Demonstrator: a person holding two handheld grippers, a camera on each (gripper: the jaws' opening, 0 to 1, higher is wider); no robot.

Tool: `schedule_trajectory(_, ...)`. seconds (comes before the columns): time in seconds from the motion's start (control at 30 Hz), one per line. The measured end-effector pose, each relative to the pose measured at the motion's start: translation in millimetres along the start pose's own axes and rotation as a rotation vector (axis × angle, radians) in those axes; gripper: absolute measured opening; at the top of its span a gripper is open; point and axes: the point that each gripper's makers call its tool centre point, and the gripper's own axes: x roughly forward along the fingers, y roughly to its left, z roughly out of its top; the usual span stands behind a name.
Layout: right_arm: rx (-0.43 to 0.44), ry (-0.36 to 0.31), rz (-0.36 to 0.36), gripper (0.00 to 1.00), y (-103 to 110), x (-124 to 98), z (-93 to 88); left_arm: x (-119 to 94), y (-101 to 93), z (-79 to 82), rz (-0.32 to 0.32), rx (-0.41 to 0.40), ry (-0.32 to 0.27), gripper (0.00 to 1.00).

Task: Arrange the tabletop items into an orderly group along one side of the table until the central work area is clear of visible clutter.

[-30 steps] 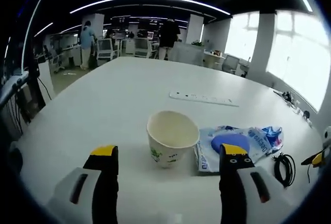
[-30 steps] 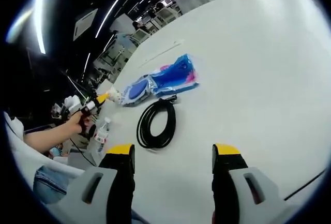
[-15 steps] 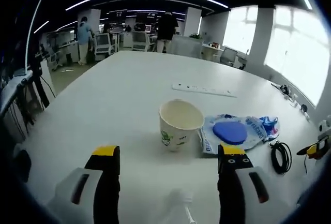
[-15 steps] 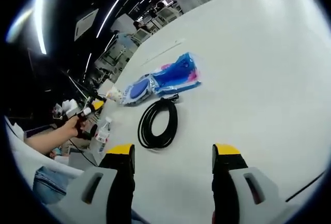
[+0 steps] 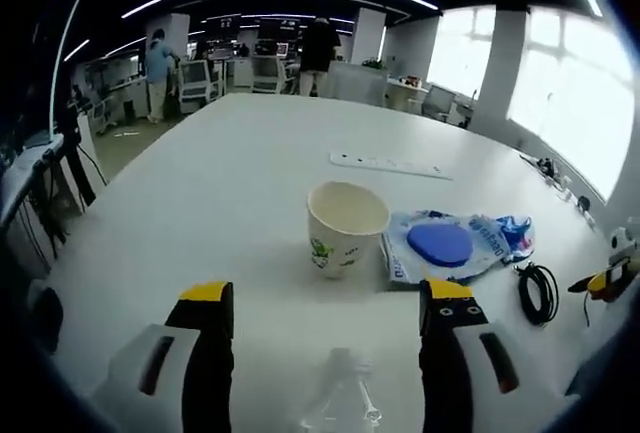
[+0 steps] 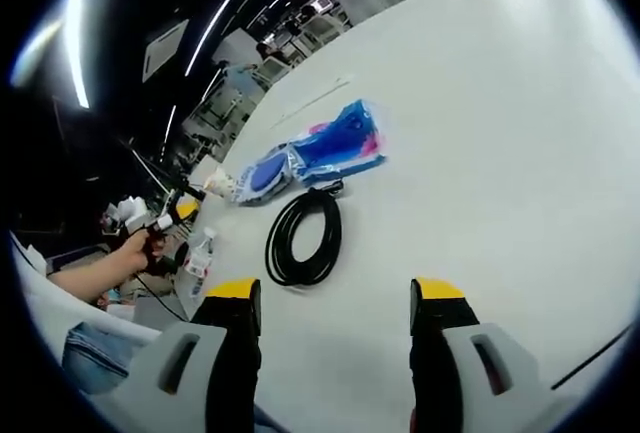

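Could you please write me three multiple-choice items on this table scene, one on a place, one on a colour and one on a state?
1. In the left gripper view, where does the paper cup stand relative to the blue plastic bag?
A. On top of it
B. Beside it, on the table
C. Inside it

2. What colour is the coiled cable?
A. Black
B. Red
C. White

3. What state is the right gripper in?
A. Shut on the cable
B. Shut on the bag
C. Open and empty

Answers:
1. B, since the cup stands upright on the white table just next to the bag's edge.
2. A, since the coil is dark black against the white top.
3. C, since its jaws stand apart with only table between them, short of the coil.
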Motion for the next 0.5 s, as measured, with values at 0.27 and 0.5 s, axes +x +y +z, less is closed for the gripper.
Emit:
schedule_trajectory(0.27,0.015,0.000,-0.007,0.59,-2.9,-2.2,-4.1,1.8,-10.0,-27.4,-0.048,0.075,0.128,0.72)
schedule_trajectory(0.5,0.022,0.000,-0.008,0.59,-4.6,-2.2,-5.0,6.8,-9.5,-43.6,-0.063,0.080,0.199,0.68)
